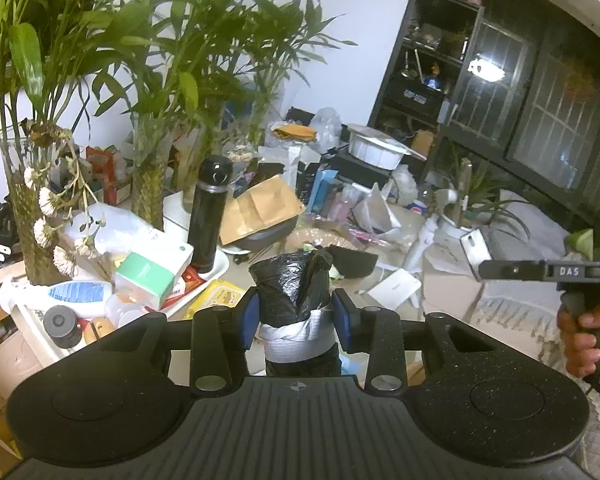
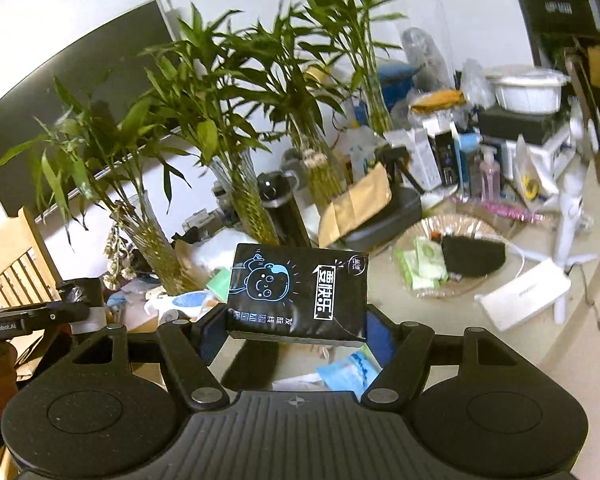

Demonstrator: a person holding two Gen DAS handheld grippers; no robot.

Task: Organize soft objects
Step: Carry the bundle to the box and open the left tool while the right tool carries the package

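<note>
one roll (image 1: 290,300), lower end hidden

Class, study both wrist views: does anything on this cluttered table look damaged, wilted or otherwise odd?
Yes. The white flowers hanging over the rim of the glass vase at the left look dried and droop head down, unlike the green bamboo beside them. Elsewhere the table is crowded, but nothing looks spilled.

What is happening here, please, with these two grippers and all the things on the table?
A person holds a gripper in each hand above a cluttered table. The left gripper is closed on a roll of black plastic bags wrapped with a grey band. The right gripper grips a black tissue pack. Both items are lifted clear.
</note>
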